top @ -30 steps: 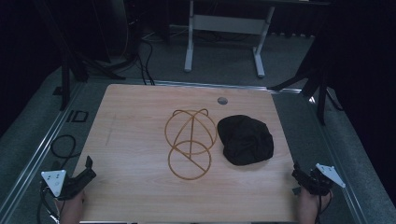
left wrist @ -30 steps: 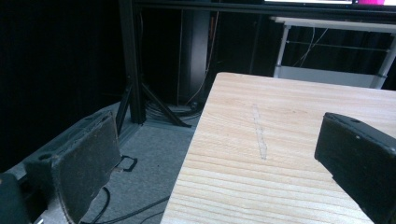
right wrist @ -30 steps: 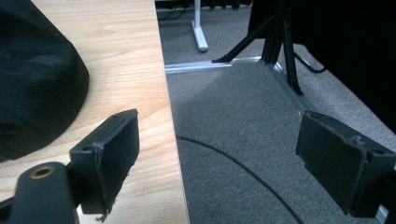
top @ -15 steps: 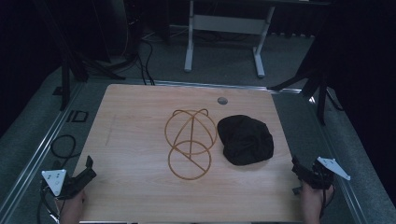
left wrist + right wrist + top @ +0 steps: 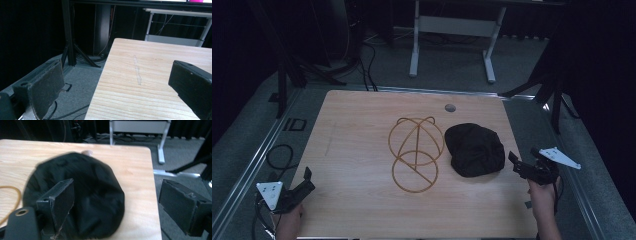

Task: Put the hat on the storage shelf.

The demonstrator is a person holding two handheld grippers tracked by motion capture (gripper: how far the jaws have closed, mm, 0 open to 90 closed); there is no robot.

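High view: both released grippers, left gripper [image 5: 304, 181] and right gripper [image 5: 518, 165], are hovering near the crumpled black cloth [image 5: 474, 149] and golden wire frame [image 5: 415, 152] on the light wooden counter [image 5: 357, 150].

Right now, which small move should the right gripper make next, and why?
Probably ease the right gripper forward, toward the black cloth. Its jaws stand open, it is apart from the cloth, and the cloth lies just ahead. The left gripper is far off, at the table's near corner.
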